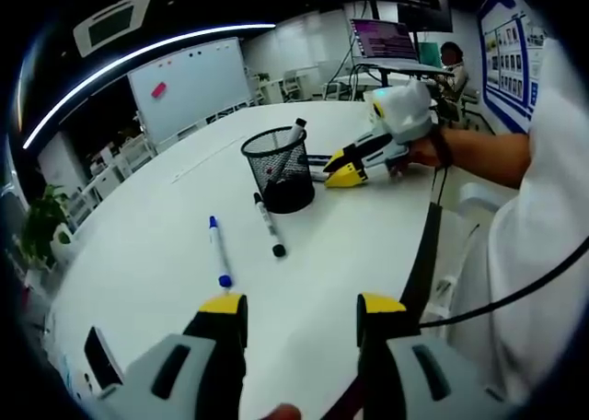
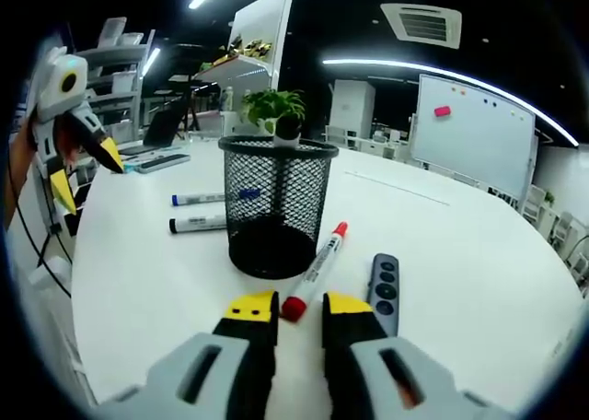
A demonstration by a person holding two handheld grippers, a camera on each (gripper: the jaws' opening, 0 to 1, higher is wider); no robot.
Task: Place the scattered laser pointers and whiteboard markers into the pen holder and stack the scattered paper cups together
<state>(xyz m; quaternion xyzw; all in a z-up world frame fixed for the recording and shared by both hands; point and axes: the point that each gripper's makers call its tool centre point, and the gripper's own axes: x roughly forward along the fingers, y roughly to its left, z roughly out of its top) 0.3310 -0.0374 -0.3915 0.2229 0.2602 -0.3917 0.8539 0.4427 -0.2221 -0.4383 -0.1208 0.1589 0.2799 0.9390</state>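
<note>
A black mesh pen holder [image 1: 279, 169] [image 2: 276, 208] stands on the white round table [image 1: 166, 245] with one marker [image 1: 297, 130] upright in it. A blue-capped marker [image 1: 218, 251] [image 2: 198, 199] and a black-capped marker [image 1: 270, 224] [image 2: 198, 224] lie beside it, ahead of my open left gripper [image 1: 302, 309] [image 2: 85, 171]. In the right gripper view, a red-capped marker [image 2: 313, 271] lies on the table with its cap between the narrowly parted jaws of my right gripper [image 2: 300, 308] [image 1: 342, 169]; a sliver of table shows beside the cap. A grey laser pointer [image 2: 385, 291] lies just right of it.
A dark phone-like slab [image 1: 101, 355] lies near the table edge at the left. A flat device [image 2: 161, 162] rests at the far side. A potted plant [image 2: 273, 102], whiteboards [image 1: 189, 84] [image 2: 469, 125] and chairs stand around. A person's arm [image 1: 479, 153] holds the right gripper.
</note>
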